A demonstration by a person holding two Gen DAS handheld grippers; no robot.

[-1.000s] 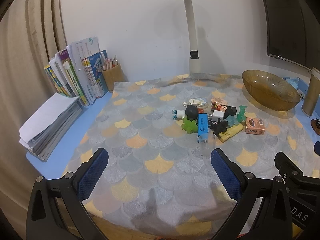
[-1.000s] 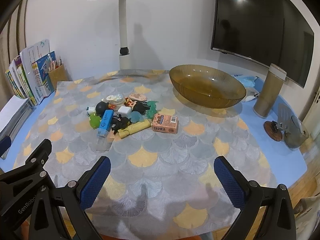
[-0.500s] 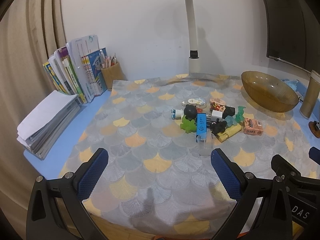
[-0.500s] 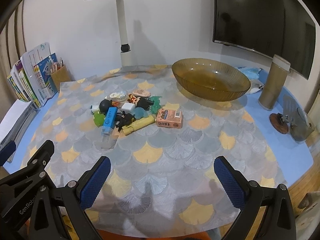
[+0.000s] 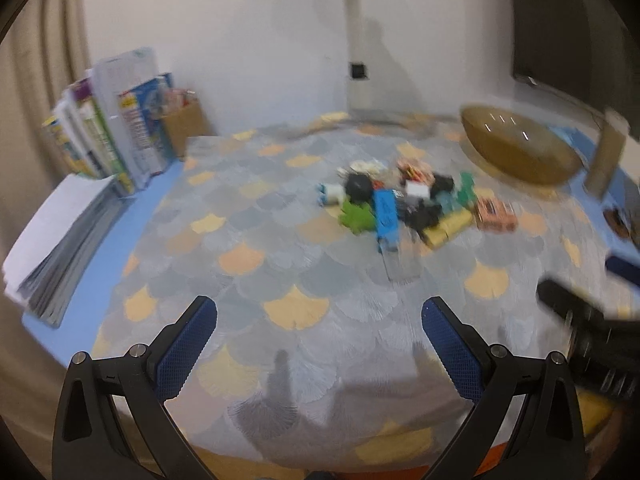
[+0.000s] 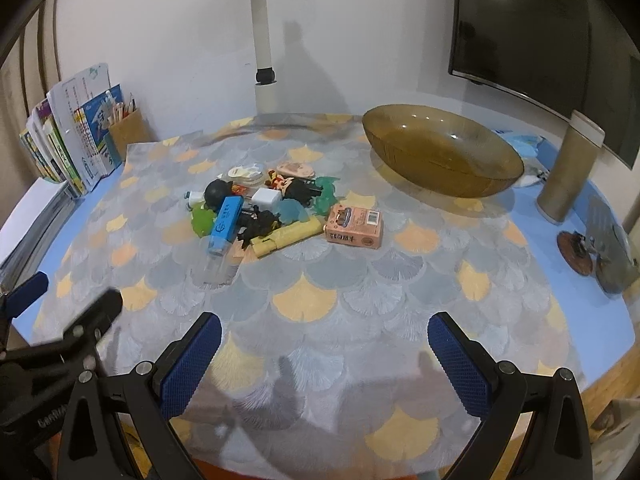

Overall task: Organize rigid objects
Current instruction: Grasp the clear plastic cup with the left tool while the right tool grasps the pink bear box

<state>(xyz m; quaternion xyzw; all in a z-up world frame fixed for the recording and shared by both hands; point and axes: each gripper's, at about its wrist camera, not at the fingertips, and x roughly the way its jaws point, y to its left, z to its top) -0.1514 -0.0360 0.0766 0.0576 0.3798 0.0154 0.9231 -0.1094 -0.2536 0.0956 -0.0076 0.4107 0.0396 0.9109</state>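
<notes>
A pile of small rigid objects lies mid-table: a blue stapler-like box (image 6: 226, 220), a green toy (image 6: 202, 220), a black ball (image 6: 216, 192), a white cube (image 6: 266, 199), a yellow bar (image 6: 288, 236) and an orange-pink box (image 6: 354, 226). The pile also shows, blurred, in the left wrist view (image 5: 400, 204). An empty amber glass bowl (image 6: 440, 152) stands behind it on the right. My left gripper (image 5: 318, 340) and my right gripper (image 6: 324, 356) are both open and empty, near the table's front edge, well short of the pile.
Books and papers (image 6: 68, 140) and a pencil holder (image 6: 128, 132) stand at the back left. A white lamp post (image 6: 262, 40) rises at the back. A tan cylinder (image 6: 568, 176), a small brown stand (image 6: 576, 248) and a wall screen (image 6: 540, 32) are at the right.
Both grippers have moved forward and lower toward the table; the pile and bowl appear larger. The left wrist view is now motion-blurred. Both stay open.
</notes>
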